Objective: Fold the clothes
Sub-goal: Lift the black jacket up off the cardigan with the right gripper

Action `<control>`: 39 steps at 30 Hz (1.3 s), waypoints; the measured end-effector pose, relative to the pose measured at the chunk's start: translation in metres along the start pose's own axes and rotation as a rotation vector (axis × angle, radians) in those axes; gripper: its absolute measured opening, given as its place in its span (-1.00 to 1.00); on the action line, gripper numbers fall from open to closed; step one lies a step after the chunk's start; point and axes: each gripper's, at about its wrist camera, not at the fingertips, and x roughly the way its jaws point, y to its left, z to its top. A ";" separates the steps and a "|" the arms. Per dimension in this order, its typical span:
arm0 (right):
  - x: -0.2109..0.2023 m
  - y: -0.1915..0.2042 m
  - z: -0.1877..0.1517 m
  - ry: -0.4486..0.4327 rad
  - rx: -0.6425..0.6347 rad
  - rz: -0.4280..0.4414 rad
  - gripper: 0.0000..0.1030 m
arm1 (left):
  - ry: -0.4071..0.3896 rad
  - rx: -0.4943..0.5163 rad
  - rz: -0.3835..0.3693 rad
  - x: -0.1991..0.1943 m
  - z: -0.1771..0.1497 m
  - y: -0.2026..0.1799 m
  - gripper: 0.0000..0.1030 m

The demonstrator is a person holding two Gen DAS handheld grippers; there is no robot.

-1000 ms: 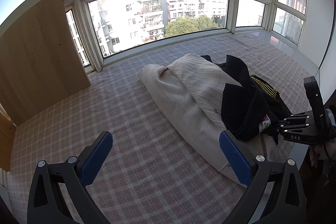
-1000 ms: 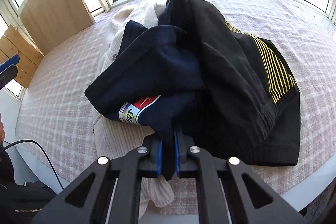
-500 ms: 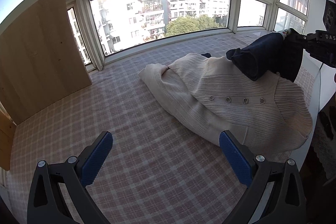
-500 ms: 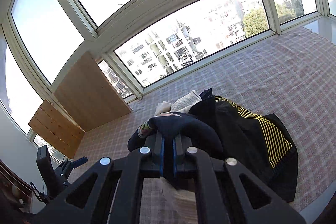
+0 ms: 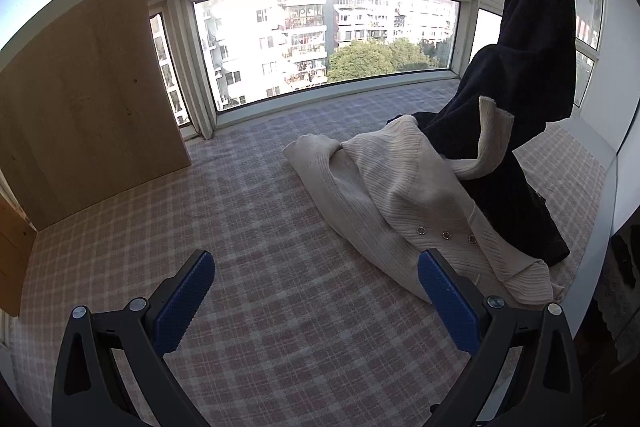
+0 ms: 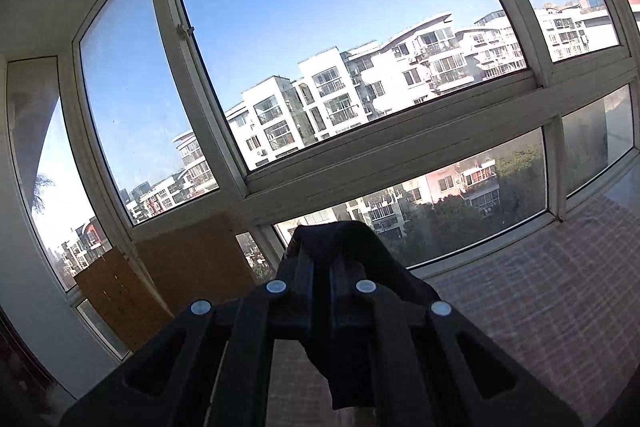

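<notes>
While the right tool [image 6: 320,291] grips the navy garment [image 6: 344,251], no writing shows.

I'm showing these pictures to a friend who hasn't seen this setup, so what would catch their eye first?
Probably the dark garment hanging in the air at the right of the left wrist view, pinched in the shut right gripper. Below it a cream knitted cardigan lies crumpled on the pink checked cover, one sleeve caught up against the dark cloth. The left gripper hangs open over the cover, empty.
</notes>
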 end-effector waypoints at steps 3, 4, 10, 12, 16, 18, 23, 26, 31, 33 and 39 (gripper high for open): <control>-0.001 0.029 0.029 -0.036 -0.066 0.031 -0.90 | -0.022 0.014 0.010 -0.005 0.008 0.000 0.99; -0.002 0.039 0.038 -0.042 -0.083 0.043 -0.90 | -0.032 0.017 0.015 -0.008 0.011 0.000 0.99; -0.004 0.096 0.077 -0.017 -0.192 0.094 -0.90 | -0.098 0.014 0.047 -0.025 0.028 0.012 0.99; 0.005 0.104 0.072 0.044 -0.218 0.083 -0.90 | -0.112 0.015 0.059 -0.028 0.031 0.018 0.99; 0.040 0.086 0.013 0.238 -0.215 0.036 -0.90 | -0.103 0.024 0.061 -0.023 0.039 0.025 0.99; 0.058 0.066 -0.027 0.337 -0.174 0.017 -0.90 | -0.096 0.049 0.054 -0.017 0.045 0.025 0.99; 0.093 0.018 -0.113 0.531 -0.105 -0.068 -0.90 | -0.062 0.154 0.030 0.008 0.062 0.005 0.99; 0.098 -0.004 -0.135 0.573 -0.096 -0.109 -0.90 | -0.035 0.192 0.014 0.019 0.066 -0.010 0.99; 0.099 -0.019 -0.135 0.581 -0.086 -0.147 -0.90 | -0.018 0.222 -0.015 0.028 0.064 -0.029 0.99; 0.096 -0.018 -0.127 0.574 -0.093 -0.159 -0.90 | -0.012 0.228 -0.022 0.030 0.063 -0.033 0.99; 0.098 -0.001 -0.110 0.550 -0.163 -0.191 -0.90 | -0.003 0.233 -0.039 0.032 0.057 -0.040 0.99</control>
